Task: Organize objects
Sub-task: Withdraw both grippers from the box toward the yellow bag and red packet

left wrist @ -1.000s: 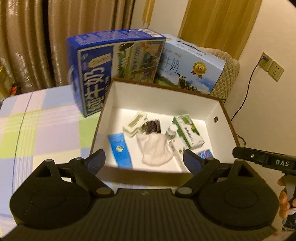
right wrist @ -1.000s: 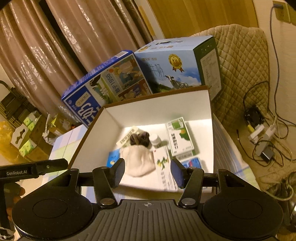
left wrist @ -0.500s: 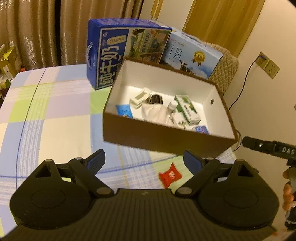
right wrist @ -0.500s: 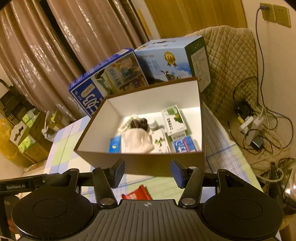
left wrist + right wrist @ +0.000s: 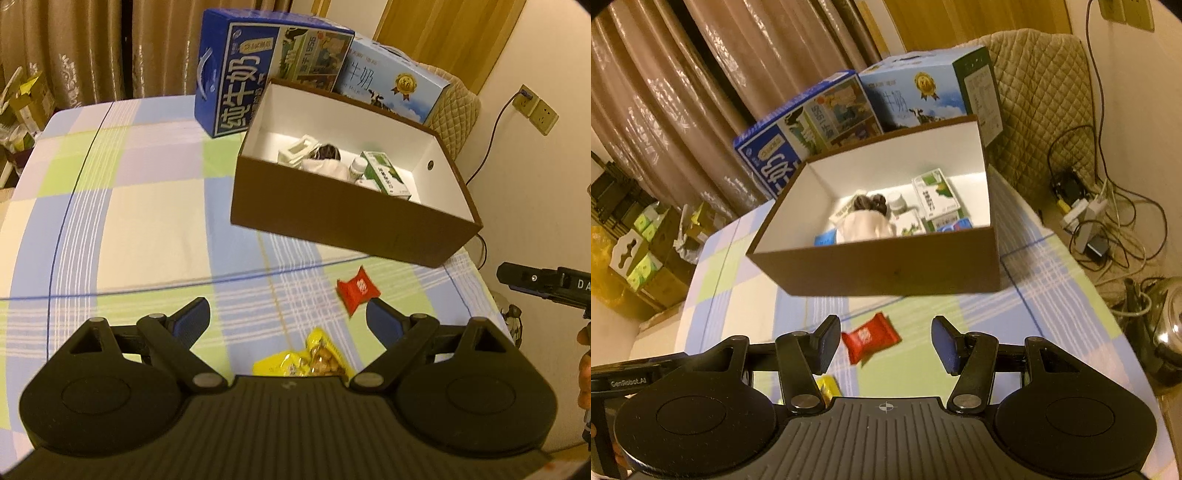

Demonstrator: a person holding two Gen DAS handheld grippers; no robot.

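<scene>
Red shiny candy packet (image 5: 870,336) on checked cloth table (image 5: 147,206), between spread right gripper (image 5: 884,345) fingers. Left gripper (image 5: 288,321) spread, empty, over crinkly yellow snack bag (image 5: 303,358). Brown cardboard box (image 5: 347,221) beyond, near table's far right corner.

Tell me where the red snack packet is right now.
The red snack packet lies on the checked tablecloth just in front of the brown box, outside it. In the right wrist view it sits ahead of the open right hand-held gripper.

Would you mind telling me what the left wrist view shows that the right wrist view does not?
Only the left wrist view shows most of the yellow snack packet and the box wall's round hole. Only the right wrist view shows the floor cables, the kettle and the blue item in the box. Both show the brown box, the red packet and the two milk cartons.
</scene>
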